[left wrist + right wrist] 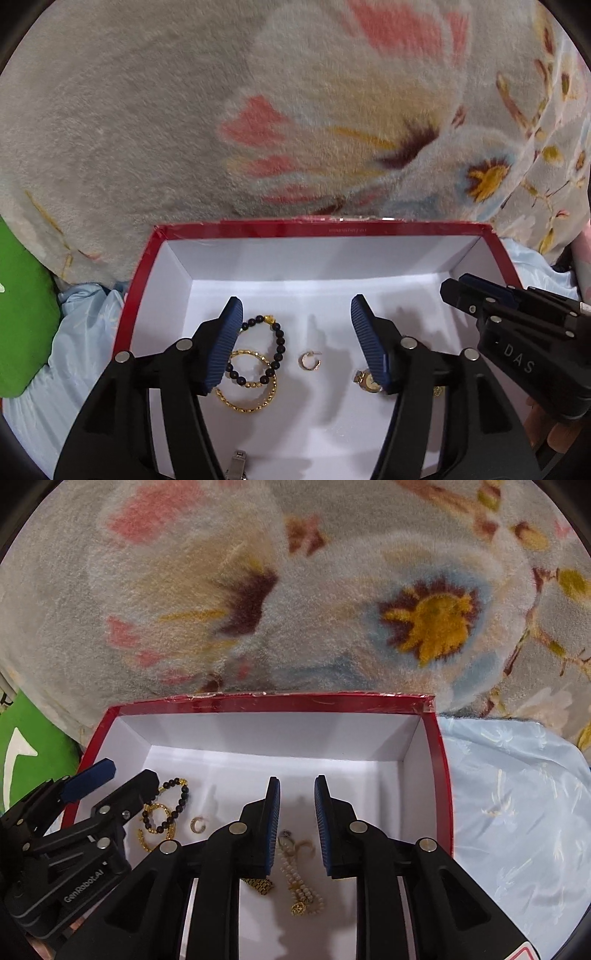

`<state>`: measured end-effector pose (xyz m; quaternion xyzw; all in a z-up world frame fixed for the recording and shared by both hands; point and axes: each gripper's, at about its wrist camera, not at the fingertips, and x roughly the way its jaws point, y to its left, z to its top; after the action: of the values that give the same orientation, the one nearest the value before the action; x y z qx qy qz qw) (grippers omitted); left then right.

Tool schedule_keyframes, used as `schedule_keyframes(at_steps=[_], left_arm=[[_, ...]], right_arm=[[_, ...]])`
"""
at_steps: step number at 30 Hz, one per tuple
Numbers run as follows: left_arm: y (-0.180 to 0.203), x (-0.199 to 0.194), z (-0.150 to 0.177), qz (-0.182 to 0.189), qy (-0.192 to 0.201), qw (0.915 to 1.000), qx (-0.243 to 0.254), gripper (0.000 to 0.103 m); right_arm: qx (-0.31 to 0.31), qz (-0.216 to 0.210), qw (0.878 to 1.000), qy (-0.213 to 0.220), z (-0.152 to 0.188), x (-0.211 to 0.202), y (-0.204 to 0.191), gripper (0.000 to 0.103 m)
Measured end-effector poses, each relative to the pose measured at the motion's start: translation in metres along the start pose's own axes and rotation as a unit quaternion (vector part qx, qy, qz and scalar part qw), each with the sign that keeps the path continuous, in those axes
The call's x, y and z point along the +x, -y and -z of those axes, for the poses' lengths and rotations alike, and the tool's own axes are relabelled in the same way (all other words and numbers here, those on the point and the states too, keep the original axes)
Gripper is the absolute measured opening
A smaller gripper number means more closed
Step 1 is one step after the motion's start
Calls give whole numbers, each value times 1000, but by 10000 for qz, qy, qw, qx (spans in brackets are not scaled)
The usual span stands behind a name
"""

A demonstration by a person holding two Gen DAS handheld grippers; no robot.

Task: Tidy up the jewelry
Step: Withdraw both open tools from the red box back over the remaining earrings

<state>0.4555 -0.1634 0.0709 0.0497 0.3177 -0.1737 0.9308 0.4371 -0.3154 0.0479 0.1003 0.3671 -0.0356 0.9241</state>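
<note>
A red box [236,229] with a white inside lies open on a pale blue sheet [517,794], against a flowered blanket [184,110]. All the jewelry lies on its floor. At the left, a black bead bracelet [277,345] overlaps a gold chain bracelet [255,400]. Just right of them, apart, is a small gold hoop earring [309,361]. Further right lies a gold watch [365,380], partly hidden by a finger. In the right wrist view a pearl strand [295,871] with a gold charm lies beside a second hoop [304,845] and the gold watch band [260,885].

The left gripper [297,314] hangs over the box, spread wide and empty. The right gripper [297,794] hangs over the pearls, jaws narrow and holding nothing. A green object [22,314] sits left of the box.
</note>
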Motion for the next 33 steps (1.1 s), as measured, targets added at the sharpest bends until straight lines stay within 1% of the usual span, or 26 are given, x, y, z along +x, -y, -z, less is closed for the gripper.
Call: schedule_keyframes(at_steps=[1,4,7,8,10,11,12,14,17,19,21,23,25,27,30,33], left_arm=[[0,-3,0,9,27,10000,-1,59],[-3,-15,1,-37,76,10000,23,59],[-7,-36,8,-184,109,9996,159,59],[-8,-45,11,-193,127,9996,182,61],[-14,-70,22,-195,153,9995,172,67],[-18,-82,29,-136,167,9997,145,69],[-24,-99,39,-71,182,9997,113,70],[-33,-125,58,-30,134,9999,86,75],[-39,-163,96,4,-127,9997,202,75],[-41,-182,121,-47,-198,9993,300,76],[-39,-200,150,-82,-315,9984,460,76],[-32,-215,182,-127,-463,9971,584,76],[-28,-227,208,-91,-560,9966,605,76],[-19,-234,236,25,-785,9948,644,76],[-4,-244,267,118,-882,9941,619,76],[6,-250,287,301,-954,9937,504,76]], right_arm=[[-19,-9,10000,21,0,-2,-2,25],[-49,-77,9999,126,5,-15,-5,25],[-88,-182,9994,281,14,-41,-5,26],[-119,-199,9991,344,19,-53,-6,26],[-209,-185,9985,462,34,-80,-6,32],[-276,-169,9981,518,44,-95,-4,33],[-331,-123,9977,580,57,-112,-4,33],[-425,-123,9972,595,84,-142,-2,33],[-618,-1,9964,578,135,-187,-1,33],[-761,87,9961,445,174,-212,-1,33],[-805,105,9963,277,214,-228,-2,33],[-799,191,9966,105,250,-237,-4,33],[-673,94,9975,-183,284,-237,-5,33],[-536,-19,9977,-403,309,-235,-6,33],[-424,-13,9976,-541,329,-227,-9,33],[-341,-3,9977,-583,337,-221,-11,33]])
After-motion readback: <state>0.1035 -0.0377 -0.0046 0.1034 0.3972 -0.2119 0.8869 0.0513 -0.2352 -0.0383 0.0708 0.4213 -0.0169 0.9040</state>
